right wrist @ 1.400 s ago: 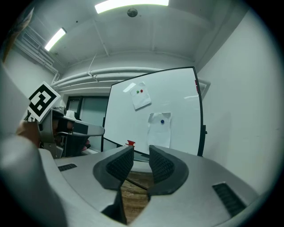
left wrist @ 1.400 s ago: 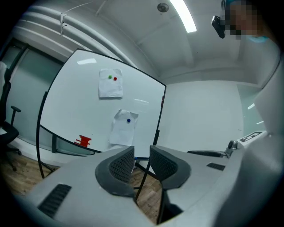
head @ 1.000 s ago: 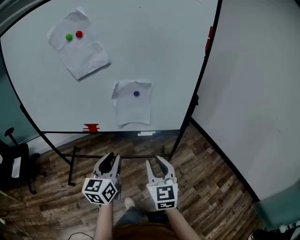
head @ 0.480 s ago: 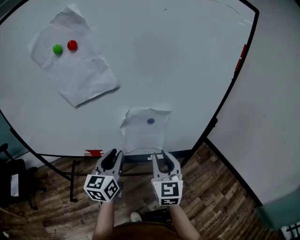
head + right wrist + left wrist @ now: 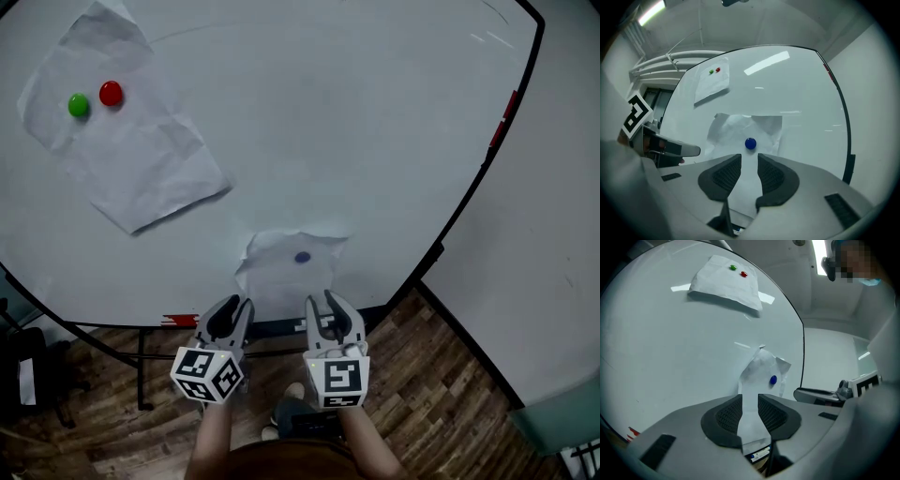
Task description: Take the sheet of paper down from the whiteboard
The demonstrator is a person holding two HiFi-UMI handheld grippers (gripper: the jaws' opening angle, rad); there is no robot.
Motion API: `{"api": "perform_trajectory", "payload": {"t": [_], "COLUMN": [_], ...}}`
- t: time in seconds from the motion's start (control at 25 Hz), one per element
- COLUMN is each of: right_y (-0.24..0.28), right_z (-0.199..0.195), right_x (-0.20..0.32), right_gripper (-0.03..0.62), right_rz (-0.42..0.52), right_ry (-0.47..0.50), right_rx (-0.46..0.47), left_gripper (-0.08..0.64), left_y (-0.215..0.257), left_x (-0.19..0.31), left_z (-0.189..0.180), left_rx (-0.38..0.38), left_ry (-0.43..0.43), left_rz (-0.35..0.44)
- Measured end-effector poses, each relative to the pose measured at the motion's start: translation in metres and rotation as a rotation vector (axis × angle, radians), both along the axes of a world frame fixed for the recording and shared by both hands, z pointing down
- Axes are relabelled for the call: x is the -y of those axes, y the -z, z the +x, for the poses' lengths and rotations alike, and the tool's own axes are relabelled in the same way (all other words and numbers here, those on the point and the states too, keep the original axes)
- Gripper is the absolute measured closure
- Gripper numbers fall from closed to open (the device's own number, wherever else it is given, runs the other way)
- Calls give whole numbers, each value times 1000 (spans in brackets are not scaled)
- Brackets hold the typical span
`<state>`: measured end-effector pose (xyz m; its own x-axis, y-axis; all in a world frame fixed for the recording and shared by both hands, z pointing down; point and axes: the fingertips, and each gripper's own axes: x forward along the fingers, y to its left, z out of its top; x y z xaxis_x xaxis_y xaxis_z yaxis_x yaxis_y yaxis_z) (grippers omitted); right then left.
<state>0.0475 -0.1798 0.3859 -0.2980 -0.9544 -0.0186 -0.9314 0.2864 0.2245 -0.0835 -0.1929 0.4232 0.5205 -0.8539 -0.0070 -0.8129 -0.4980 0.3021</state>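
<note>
Whiteboard [image 5: 356, 141] fills most of my head view, black-framed, tilted in the pic, w/ a plain wall [image 5: 553, 234] to its right and wood floor [image 5: 422, 394] below. Big crumpled sheet [image 5: 141, 169] sits upper left on the board, skewed, one corner pointing down. The smaller sheet of paper [image 5: 281, 277] hangs low and centre on the board, top edge wrinkled and curling, bottom edge near the board's lower rail; it's the one right in front of me. L tool [image 5: 230, 314] and R tool [image 5: 326, 309] are side by side just under that sheet, both pointing level at the board, marker cubes toward me. L tool: jaws partway apart, pads [image 5: 727, 416] gripping nothing; the sheet's lower part only shows through the gap, seen edge-on from the left. R tool: same, jaws partway apart, pads [image 5: 725, 176] clear, sheet visible btwn them but on the board beyond; can't tell if either tool's tips touch the paper. Smallest bits: blue magnet [image 5: 302, 257] pins the small sheet near its top centre; green magnet [image 5: 79, 105] and red magnet [image 5: 111, 93] sit side by side near the top of the big sheet.
</note>
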Motion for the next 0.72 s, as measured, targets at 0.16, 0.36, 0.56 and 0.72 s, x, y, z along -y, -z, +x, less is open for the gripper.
{"api": "perform_trajectory", "payload": {"t": [0.16,0.36,0.56,0.72], "right_y": [-3,2,12,16], "right_z": [-4,-15,-17,-21], "right_x": [17,34,43,47], "right_gripper": [483,477,466,460], "right_rz": [-9,13,32,43], "right_ry": [12,39,40,42], "right_rx": [9,-8,-8,-17], "left_gripper": [448,448,449,449], "left_y": [3,7,10,10], "left_x": [14,26,31,33], "left_z": [1,-7,-9,-7], "left_rx": [8,-4,-16,-15], "left_ry": [6,32,42,35], "left_rz": [4,14,22,18]}}
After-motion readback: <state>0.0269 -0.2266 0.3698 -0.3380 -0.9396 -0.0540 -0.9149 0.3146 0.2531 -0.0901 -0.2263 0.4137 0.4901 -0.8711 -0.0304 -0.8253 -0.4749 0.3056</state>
